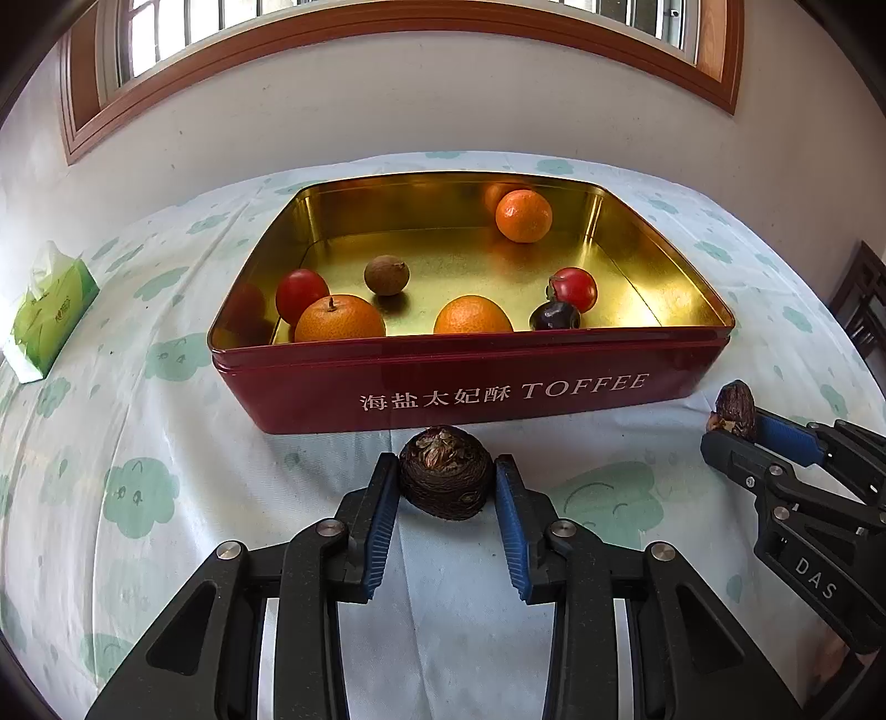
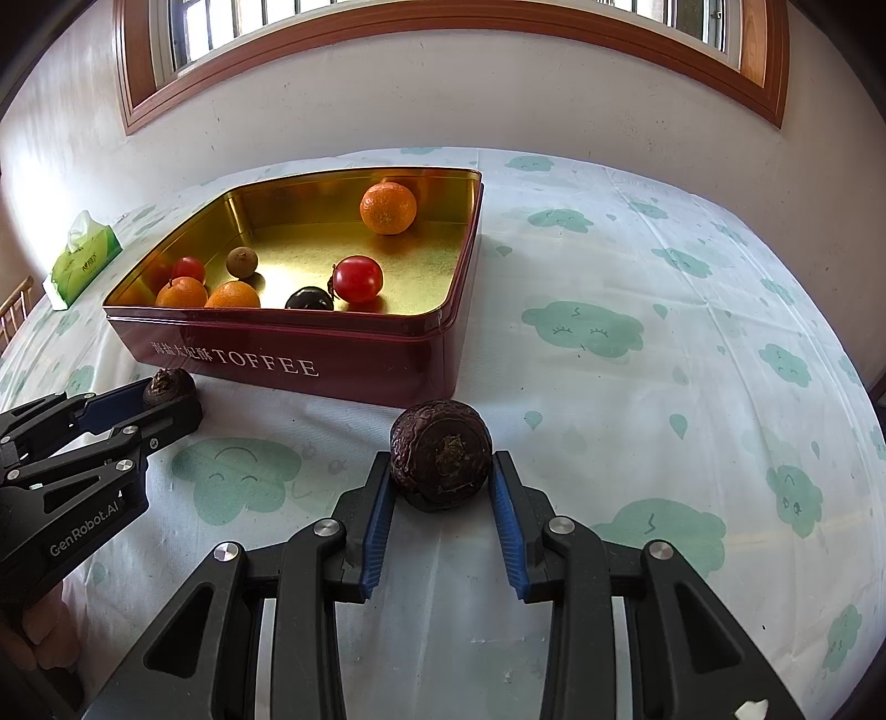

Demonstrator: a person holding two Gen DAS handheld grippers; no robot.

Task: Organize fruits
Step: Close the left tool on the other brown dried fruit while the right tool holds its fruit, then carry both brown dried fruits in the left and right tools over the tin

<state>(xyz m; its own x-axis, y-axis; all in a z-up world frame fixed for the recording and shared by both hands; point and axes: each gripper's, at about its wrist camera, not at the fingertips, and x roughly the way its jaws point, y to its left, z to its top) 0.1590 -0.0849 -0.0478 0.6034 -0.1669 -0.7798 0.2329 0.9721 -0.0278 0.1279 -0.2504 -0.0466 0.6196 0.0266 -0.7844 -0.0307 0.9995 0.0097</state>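
While each tool [image 1: 446, 482] [image 2: 441, 471] clamps a chestnut [image 1: 446, 471] [image 2: 441, 454], open cloth [image 2: 637, 387] flanks the tin [image 1: 470, 387].

Green tissue pack [image 1: 49, 315] on cloud-print tablecloth [image 2: 637, 288]; wood-framed window [image 1: 387, 33], white wall [image 1: 443, 116]

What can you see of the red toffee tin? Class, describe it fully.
The toffee tin is a rectangular, lidless metal box, dark red outside with white lettering and shiny gold inside. It sits flat on the cloud-print cloth, near the wall. Inside lie three oranges, two red tomatoes, a brown round fruit and a dark one. No claw touches it.
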